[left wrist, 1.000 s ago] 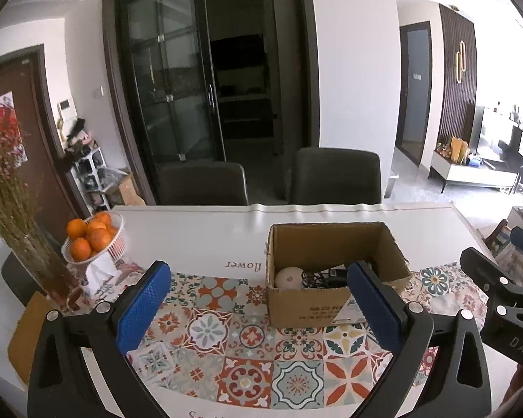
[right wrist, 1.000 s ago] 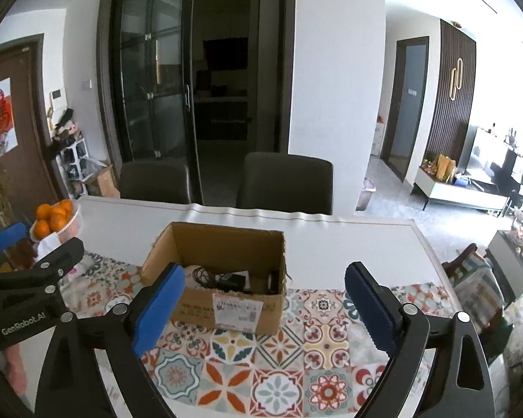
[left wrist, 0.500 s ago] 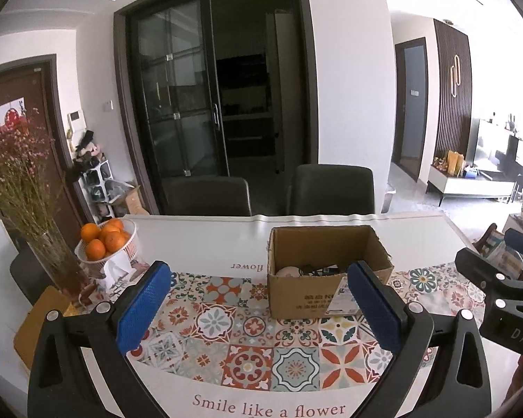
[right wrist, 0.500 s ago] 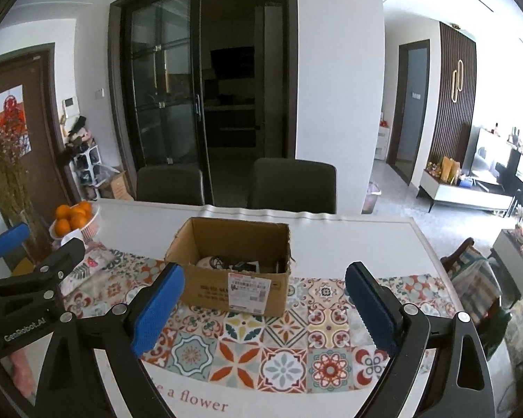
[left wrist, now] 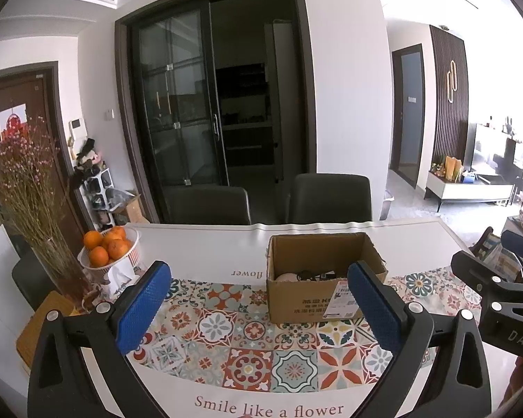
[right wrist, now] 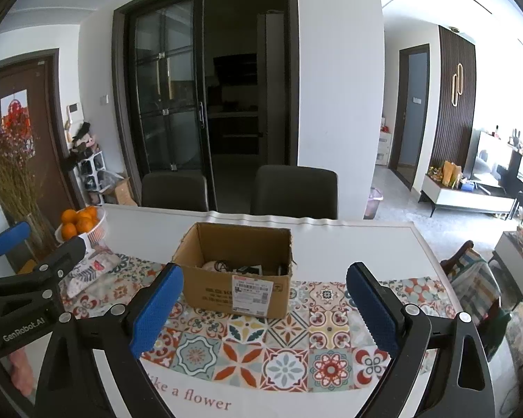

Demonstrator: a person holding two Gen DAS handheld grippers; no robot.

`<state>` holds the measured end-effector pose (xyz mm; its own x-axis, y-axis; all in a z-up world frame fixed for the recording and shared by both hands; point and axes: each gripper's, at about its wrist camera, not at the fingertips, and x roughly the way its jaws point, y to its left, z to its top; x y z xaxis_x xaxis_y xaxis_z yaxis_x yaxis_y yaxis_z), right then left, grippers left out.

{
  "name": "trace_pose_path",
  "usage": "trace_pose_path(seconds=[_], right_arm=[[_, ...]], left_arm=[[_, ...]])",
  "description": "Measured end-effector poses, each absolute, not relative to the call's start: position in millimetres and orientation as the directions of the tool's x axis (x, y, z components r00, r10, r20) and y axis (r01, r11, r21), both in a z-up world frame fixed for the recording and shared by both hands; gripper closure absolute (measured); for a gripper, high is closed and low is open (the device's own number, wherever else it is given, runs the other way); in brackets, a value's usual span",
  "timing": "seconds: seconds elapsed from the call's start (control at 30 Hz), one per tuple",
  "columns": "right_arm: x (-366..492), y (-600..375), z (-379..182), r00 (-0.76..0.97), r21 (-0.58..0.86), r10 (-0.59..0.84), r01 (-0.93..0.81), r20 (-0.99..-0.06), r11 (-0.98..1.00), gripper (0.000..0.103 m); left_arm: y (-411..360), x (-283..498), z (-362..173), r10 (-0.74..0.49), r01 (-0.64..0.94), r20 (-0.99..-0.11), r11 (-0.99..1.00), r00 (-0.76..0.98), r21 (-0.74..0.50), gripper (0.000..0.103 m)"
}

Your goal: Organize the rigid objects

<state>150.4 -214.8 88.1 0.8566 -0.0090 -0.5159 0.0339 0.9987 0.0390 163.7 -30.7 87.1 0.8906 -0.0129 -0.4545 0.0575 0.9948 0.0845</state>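
An open cardboard box (left wrist: 317, 299) stands on the patterned table mat (left wrist: 247, 341); it also shows in the right wrist view (right wrist: 240, 289). Inside lie a pale round object (left wrist: 285, 277), black cables (right wrist: 223, 265) and other dark items, partly hidden by the box walls. My left gripper (left wrist: 261, 303) is open and empty, held back from the box above the mat. My right gripper (right wrist: 265, 303) is open and empty, also in front of the box. Each gripper shows at the edge of the other's view.
A white basket of oranges (left wrist: 108, 247) and a vase of dried flowers (left wrist: 35, 209) stand at the table's left. A folded cloth (right wrist: 90, 271) lies near them. Two dark chairs (left wrist: 331, 198) stand behind the table. The near edge of the mat carries printed text.
Both grippers have pulled back and risen from the box, so it looks smaller and farther; more of the mat and its printed text shows. Both stay open.
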Motion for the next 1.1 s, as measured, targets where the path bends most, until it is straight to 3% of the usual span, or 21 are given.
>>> trace_pose_path(seconds=[1.1], right_arm=[[141.3, -212.8, 90.1, 0.855, 0.041, -0.023, 0.052, -0.517, 0.998, 0.008]], left_arm=[[-33.2, 162.1, 92.9, -0.039, 0.079, -0.462, 0.995, 0.886, 0.068, 0.000]])
